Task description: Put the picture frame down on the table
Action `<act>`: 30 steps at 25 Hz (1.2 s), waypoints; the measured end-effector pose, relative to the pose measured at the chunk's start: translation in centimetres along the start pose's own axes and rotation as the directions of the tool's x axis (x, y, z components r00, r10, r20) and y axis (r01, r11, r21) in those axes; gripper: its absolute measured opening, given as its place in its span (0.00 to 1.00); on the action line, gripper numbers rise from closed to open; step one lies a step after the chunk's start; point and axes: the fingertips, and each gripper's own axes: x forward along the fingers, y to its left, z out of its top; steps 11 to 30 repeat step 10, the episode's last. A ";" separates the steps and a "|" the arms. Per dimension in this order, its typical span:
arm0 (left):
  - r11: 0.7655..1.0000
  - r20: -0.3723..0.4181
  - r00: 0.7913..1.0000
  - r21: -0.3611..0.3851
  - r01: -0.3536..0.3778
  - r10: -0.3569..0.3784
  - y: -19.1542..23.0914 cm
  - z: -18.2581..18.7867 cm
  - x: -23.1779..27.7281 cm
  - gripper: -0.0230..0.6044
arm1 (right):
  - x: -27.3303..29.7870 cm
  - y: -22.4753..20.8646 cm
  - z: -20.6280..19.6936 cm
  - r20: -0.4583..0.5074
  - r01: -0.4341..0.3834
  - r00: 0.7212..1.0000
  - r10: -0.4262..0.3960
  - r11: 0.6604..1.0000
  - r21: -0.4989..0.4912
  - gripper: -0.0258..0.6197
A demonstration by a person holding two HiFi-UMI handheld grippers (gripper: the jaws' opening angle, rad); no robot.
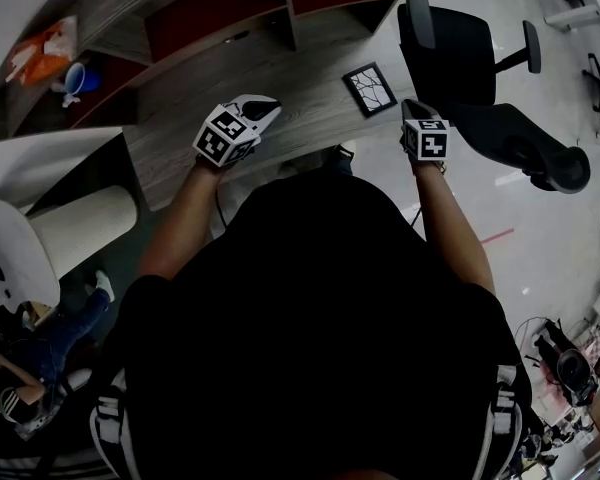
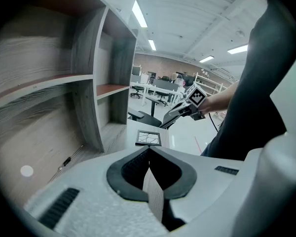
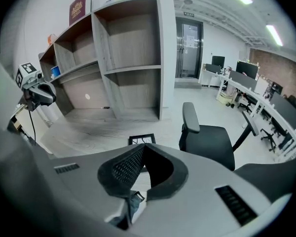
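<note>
The picture frame (image 1: 369, 88), black-edged with a cracked white pattern, lies flat on the grey wooden table (image 1: 280, 78) near its right end. The left gripper view shows the frame (image 2: 149, 138) lying just beyond the jaw tips, and the right gripper view shows the frame (image 3: 136, 140) too. My left gripper (image 1: 263, 106) hovers over the table to the frame's left, jaws together and holding nothing. My right gripper (image 1: 414, 108) hangs off the table's right edge, a little nearer than the frame, also shut and empty. Each gripper sees the other: the right gripper (image 2: 182, 110) and the left gripper (image 3: 39, 93).
A shelf unit (image 1: 210, 13) rises behind the table, with a blue cup (image 1: 77, 76) and an orange bag (image 1: 45, 53) at its left. A black office chair (image 1: 470, 68) stands right of the table. A small dark object (image 2: 66, 161) lies near the shelf foot. A white round table (image 1: 20, 258) is at the left.
</note>
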 end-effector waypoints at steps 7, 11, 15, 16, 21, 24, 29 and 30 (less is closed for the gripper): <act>1.000 0.022 1.000 0.021 -0.008 0.008 -0.6 0.1 -1.2 0.06 | -2.3 1.0 0.5 0.043 0.012 0.999 -0.012 1.000 0.011 0.05; 1.000 0.030 1.000 0.025 -0.011 0.010 -0.9 -0.1 -1.8 0.06 | -3.1 1.6 0.3 0.052 0.014 0.999 -0.015 1.000 0.014 0.05; 1.000 0.030 1.000 0.025 -0.011 0.010 -0.9 -0.1 -1.8 0.06 | -3.1 1.6 0.3 0.052 0.014 0.999 -0.015 1.000 0.014 0.05; 1.000 0.030 1.000 0.025 -0.011 0.010 -0.9 -0.1 -1.8 0.06 | -3.1 1.6 0.3 0.052 0.014 0.999 -0.015 1.000 0.014 0.05; 1.000 0.030 1.000 0.025 -0.011 0.010 -0.9 -0.1 -1.8 0.06 | -3.1 1.6 0.3 0.052 0.014 0.999 -0.015 1.000 0.014 0.05; 1.000 0.030 1.000 0.025 -0.011 0.010 -0.9 -0.1 -1.8 0.06 | -3.1 1.6 0.3 0.052 0.014 0.999 -0.015 1.000 0.014 0.05; 1.000 0.030 1.000 0.025 -0.011 0.010 -0.9 -0.1 -1.8 0.06 | -3.1 1.6 0.3 0.052 0.014 0.999 -0.015 1.000 0.014 0.05; 1.000 0.030 1.000 0.025 -0.011 0.010 -0.9 -0.1 -1.8 0.06 | -3.1 1.6 0.3 0.052 0.014 0.999 -0.015 1.000 0.014 0.05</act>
